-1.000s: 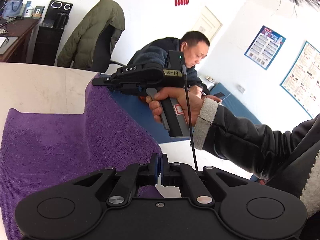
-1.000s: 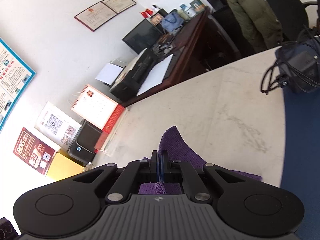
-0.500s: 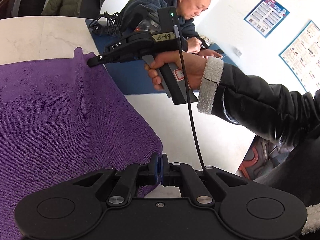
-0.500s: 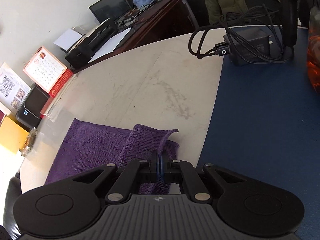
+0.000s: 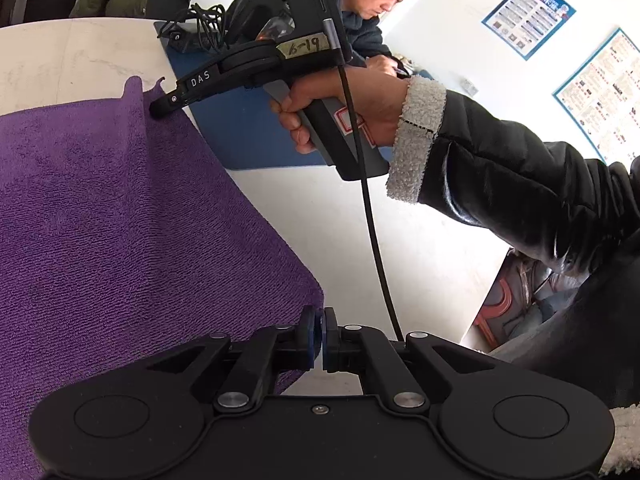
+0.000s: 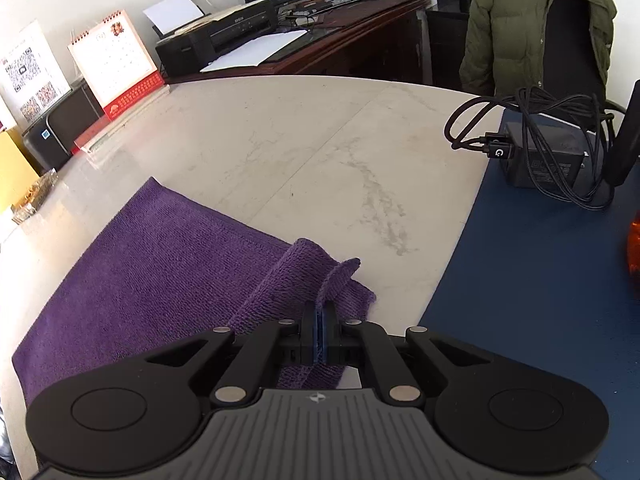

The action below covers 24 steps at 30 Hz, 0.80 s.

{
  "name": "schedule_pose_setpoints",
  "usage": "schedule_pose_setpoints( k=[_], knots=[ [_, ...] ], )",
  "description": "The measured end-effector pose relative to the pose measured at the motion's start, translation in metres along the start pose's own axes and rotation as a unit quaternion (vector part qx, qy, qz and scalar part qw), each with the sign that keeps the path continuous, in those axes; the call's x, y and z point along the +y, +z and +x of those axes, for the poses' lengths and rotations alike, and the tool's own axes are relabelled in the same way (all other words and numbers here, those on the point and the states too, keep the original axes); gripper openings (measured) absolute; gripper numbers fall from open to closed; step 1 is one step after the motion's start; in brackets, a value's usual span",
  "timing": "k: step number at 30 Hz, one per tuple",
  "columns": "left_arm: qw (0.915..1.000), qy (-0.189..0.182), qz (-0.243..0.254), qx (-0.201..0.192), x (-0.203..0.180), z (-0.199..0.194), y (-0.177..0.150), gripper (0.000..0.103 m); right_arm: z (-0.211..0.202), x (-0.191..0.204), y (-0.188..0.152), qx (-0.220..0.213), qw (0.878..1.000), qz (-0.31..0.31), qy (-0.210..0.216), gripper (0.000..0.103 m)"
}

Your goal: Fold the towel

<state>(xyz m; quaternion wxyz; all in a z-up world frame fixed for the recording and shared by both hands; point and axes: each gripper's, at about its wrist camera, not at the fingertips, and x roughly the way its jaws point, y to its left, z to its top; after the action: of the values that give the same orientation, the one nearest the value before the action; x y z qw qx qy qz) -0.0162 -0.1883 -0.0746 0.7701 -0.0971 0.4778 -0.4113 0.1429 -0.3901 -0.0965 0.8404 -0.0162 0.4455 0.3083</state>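
Right wrist view: purple towel lies flat, corners pinched by clamped right gripper and left gripper.

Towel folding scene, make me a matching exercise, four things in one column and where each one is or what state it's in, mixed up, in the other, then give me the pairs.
Column one:
1. purple towel
2. right gripper
3. power adapter
4. green coat

Column two:
A. draped over a chair back
B. lying on the blue mat, cable coiled around it
C. spread on the pale table, one corner lifted
D. shut on a pinched-up corner of cloth

Pairs: 1-C, 2-D, 3-B, 4-A
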Motion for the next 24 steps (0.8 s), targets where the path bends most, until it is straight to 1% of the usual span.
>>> schedule_pose_setpoints(
  k=[4,8,9,11,18,24],
  knots=[
    [0.9999,0.002,-0.006,0.012,0.003,0.007,-0.002,0.0,0.001,0.006,-0.002,0.005,0.999,-0.028,-0.019,0.004],
    [0.9996,0.012,-0.007,0.026,0.005,0.014,-0.006,0.0,-0.001,0.012,-0.003,0.005,0.998,-0.048,-0.039,0.008],
    [0.9995,0.014,-0.007,0.028,0.006,0.015,-0.007,0.0,-0.001,0.013,-0.003,0.005,0.998,-0.049,-0.041,0.013],
    [0.9993,0.019,-0.007,0.03,0.006,0.016,-0.007,0.0,-0.003,0.013,-0.003,0.003,0.998,-0.052,-0.044,0.019],
    [0.999,0.028,-0.008,0.033,0.007,0.024,-0.008,0.0,-0.002,0.015,-0.002,0.0,0.997,-0.059,-0.05,0.019],
    [0.9993,0.027,-0.009,0.022,0.002,0.027,-0.006,0.0,0.002,0.016,-0.002,-0.001,0.997,-0.06,-0.053,0.019]
  ],
)
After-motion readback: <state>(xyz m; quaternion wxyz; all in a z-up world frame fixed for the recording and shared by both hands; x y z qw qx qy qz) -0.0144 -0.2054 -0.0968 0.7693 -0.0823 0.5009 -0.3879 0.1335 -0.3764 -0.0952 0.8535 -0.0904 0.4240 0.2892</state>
